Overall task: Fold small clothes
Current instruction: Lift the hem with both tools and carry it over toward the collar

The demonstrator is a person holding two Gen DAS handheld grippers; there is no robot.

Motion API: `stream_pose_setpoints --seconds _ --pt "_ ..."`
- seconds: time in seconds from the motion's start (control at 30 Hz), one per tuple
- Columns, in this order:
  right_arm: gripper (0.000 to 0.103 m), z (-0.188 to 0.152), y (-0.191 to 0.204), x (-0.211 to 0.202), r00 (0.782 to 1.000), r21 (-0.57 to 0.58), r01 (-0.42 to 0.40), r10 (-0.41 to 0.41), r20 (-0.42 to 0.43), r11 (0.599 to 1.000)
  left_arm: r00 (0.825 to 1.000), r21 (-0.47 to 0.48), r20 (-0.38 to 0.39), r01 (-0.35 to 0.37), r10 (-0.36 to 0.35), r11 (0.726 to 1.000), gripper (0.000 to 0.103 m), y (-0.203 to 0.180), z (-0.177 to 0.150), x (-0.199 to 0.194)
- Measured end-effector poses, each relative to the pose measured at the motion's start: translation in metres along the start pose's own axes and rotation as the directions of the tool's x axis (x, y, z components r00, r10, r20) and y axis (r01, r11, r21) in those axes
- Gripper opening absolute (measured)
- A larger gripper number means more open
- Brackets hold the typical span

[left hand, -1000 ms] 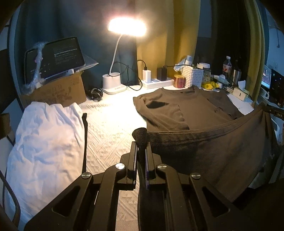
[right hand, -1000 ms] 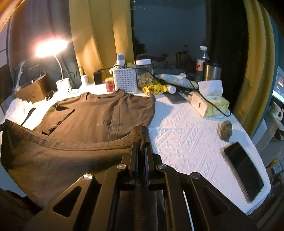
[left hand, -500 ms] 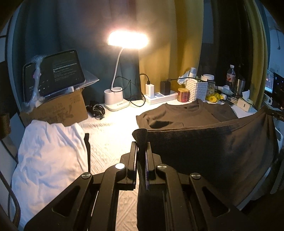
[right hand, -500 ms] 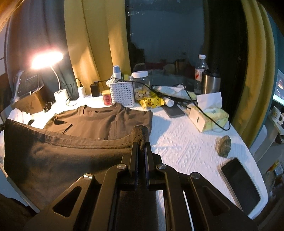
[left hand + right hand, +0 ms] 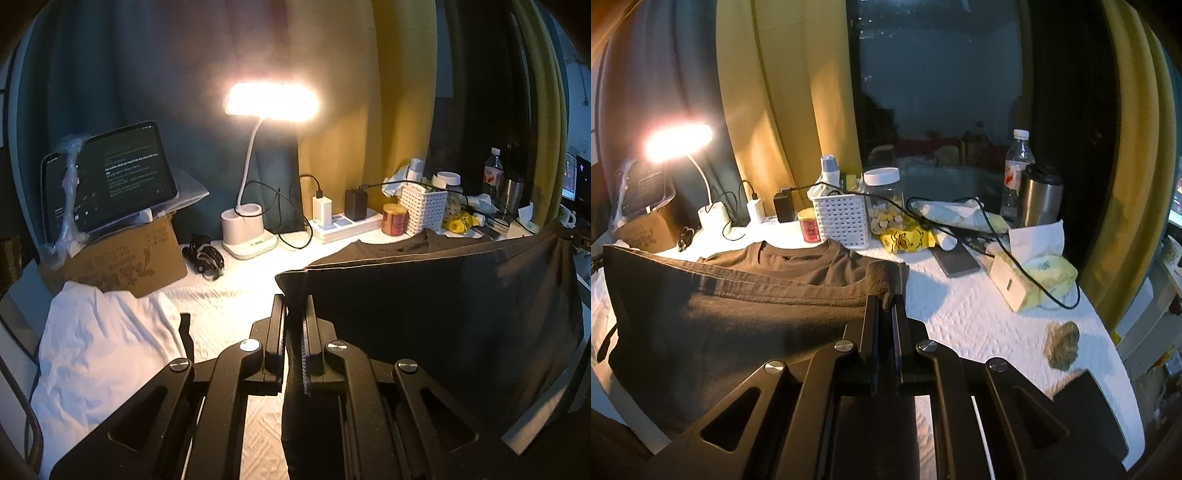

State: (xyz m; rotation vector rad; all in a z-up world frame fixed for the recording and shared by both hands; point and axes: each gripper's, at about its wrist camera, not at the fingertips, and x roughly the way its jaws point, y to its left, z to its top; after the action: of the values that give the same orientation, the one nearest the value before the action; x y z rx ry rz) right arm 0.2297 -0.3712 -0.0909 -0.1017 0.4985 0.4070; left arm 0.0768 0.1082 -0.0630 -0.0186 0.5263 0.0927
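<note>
A dark brown T-shirt (image 5: 443, 317) lies with its collar end on the white table while its bottom hem is lifted and stretched between my two grippers. My left gripper (image 5: 294, 299) is shut on the hem's left corner. My right gripper (image 5: 885, 295) is shut on the hem's right corner (image 5: 884, 275). The raised cloth (image 5: 731, 325) hangs like a curtain and hides most of the shirt's body; the collar (image 5: 798, 254) shows behind it.
A white garment (image 5: 99, 354) lies at the left by a cardboard box (image 5: 122, 258) with a tablet (image 5: 110, 181). A lit desk lamp (image 5: 251, 236), power strip (image 5: 343, 225), white basket (image 5: 846, 218), jar, bottles, tissue box (image 5: 1030, 273), phone (image 5: 955, 258) and a stone (image 5: 1062, 345) crowd the back and right.
Both grippers have risen and moved toward the collar end, lifting the hem higher. The hanging cloth now covers more of the shirt lying on the table.
</note>
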Motion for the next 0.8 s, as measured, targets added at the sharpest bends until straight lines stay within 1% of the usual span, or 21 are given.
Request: stream_pose_setpoints --seconds 0.2,0.47,0.6,0.8 --pt "0.007 0.012 -0.004 0.017 1.0 0.003 -0.006 0.006 0.002 1.0 1.0 0.009 0.006 -0.008 0.008 1.0 0.005 0.004 0.013 0.016" --pt "0.007 0.02 -0.014 0.046 1.0 0.05 -0.031 0.031 0.002 0.998 1.0 0.043 0.007 -0.016 0.016 0.999 0.005 0.005 0.03 0.039" --pt "0.007 0.024 -0.018 0.061 0.999 0.073 -0.039 0.039 0.004 0.997 1.0 0.04 0.002 -0.015 0.015 0.999 0.005 0.009 0.036 0.054" --pt "0.007 0.038 -0.019 0.082 0.999 0.064 -0.033 0.032 0.012 0.997 1.0 0.036 0.0 -0.016 0.016 0.999 0.005 0.013 0.046 0.077"
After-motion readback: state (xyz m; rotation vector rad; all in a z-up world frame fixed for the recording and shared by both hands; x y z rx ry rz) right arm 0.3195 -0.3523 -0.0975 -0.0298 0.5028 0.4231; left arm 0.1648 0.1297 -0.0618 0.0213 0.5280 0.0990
